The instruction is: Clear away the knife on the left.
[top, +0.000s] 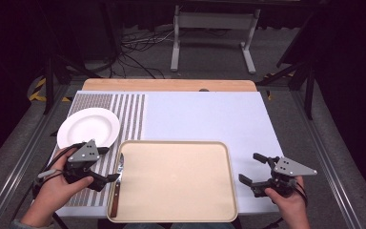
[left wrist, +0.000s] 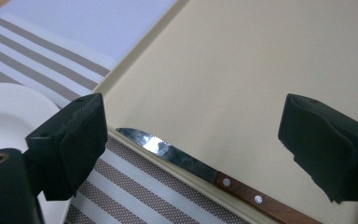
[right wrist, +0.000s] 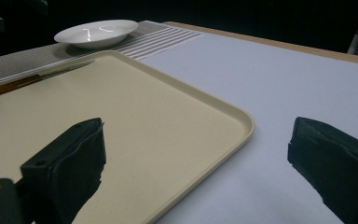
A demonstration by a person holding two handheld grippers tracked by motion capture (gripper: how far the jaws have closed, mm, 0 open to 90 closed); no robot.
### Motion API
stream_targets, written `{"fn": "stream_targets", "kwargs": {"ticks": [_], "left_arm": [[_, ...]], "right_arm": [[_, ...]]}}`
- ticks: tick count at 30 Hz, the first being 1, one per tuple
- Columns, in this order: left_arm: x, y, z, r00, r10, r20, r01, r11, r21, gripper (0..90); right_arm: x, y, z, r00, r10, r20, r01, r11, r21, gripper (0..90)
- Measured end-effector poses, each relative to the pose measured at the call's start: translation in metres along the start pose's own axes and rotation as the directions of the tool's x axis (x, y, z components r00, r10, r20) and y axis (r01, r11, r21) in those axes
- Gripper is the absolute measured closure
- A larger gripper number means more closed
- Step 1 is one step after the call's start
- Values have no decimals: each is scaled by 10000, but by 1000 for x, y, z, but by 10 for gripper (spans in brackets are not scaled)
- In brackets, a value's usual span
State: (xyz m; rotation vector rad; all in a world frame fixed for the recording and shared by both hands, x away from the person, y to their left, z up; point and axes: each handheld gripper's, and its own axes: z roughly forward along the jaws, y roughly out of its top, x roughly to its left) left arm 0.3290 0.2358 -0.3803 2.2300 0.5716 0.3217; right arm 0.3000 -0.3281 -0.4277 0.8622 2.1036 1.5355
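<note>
Knife lies inside the tray along its left rim at lower left of the high view, blade pointing up-frame. Left claw hangs open and empty just left of it, nearer than the open, empty right claw.

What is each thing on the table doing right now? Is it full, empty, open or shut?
Tray: empty but for the knife along its left edge.
Knife: lying flat inside the tray, not held.
Plate: empty, upright on the striped mat.
Left gripper: open, holding nothing, jaws above the knife.
Right gripper: open, holding nothing, beside the tray.
</note>
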Motion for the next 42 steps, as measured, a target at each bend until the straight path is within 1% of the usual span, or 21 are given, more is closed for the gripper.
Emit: {"fn": "stream_targets", "kwargs": {"ticks": [5,8,10,13,15,16,19,21,24,26,28,29,30,31,32,34,36,39,40,41,42], "left_arm": [[4,-14,-9,9995,-288,-155,279,9981,-542,71],[7,-26,-16,9981,-501,-350,457,9922,-1159,65],[8,-34,-20,9970,-644,-435,567,9855,-1602,59],[9,-47,-21,9956,-764,-535,643,9776,-2005,56],[8,-53,-23,9942,-662,-847,457,9736,-2238,59],[7,-56,-24,9934,-637,-951,393,9701,-2397,61],[7,-69,-23,9908,-961,-957,641,9537,-2937,50],[7,-79,-20,9878,-1118,-1079,732,9475,-3112,48],[8,-89,-18,9858,-1344,-1008,939,9382,-3332,47],[8,-96,-17,9822,-1650,-897,1220,9235,-3636,46],[9,-101,-16,9793,-1823,-884,1366,9162,-3768,39],[9,-101,-16,9793,-1823,-884,1366,9162,-3768,38],[10,-104,-14,9749,-2052,-862,1573,9091,-3858,38],[10,-104,-14,9749,-2052,-862,1573,9091,-3858,37],[11,-106,-14,9718,-2167,-926,1631,9022,-3992,37],[11,-107,-13,9671,-2352,-974,1761,8943,-4113,37],[12,-107,-13,9629,-2380,-1273,1667,8955,-4128,37],[12,-107,-12,9602,-2468,-1307,1727,8924,-4168,36],[12,-107,-12,9599,-2438,-1384,1678,8952,-4128,36],[12,-107,-12,9599,-2438,-1384,1678,8952,-4128,35],[12,-107,-13,9616,-2362,-1397,1622,8997,-4052,34]], "right_arm": [[0,0,-1,10000,-19,28,19,10000,-23,47],[0,1,-1,10000,-59,49,59,10000,-66,47],[0,0,-2,10000,-52,81,53,10000,-82,46],[-1,0,-2,10000,-52,84,53,9999,-120,46],[0,0,-2,9999,-73,84,73,9999,-92,46],[0,0,-2,9999,-90,78,90,9999,-98,46],[-1,0,-3,9999,-105,111,106,9999,-120,46],[-1,-1,-5,9999,-95,141,98,9998,-168,46],[-3,-2,-6,9997,-107,225,111,9998,-173,46],[-5,-4,-7,9997,-58,250,64,9998,-210,46],[-7,-6,-9,9995,12,318,-5,9997,-234,45],[-8,-6,-10,9994,27,358,-20,9998,-212,45],[-9,-7,-10,9993,58,371,-49,9996,-268,45],[-9,-7,-10,9993,58,371,-49,9996,-268,45],[-9,-8,-10,9992,82,400,-72,9996,-258,45],[-10,-9,-10,9990,129,434,-117,9995,-295,45],[-10,-9,-10,9989,136,448,-122,9994,-315,45],[-10,-10,-10,9987,144,487,-128,9994,-329,44],[-10,-9,-10,9986,103,516,-85,9994,-342,44],[-10,-9,-10,9985,105,530,-87,9993,-352,44],[-10,-9,-10,9985,107,534,-88,9993,-356,44]]}}
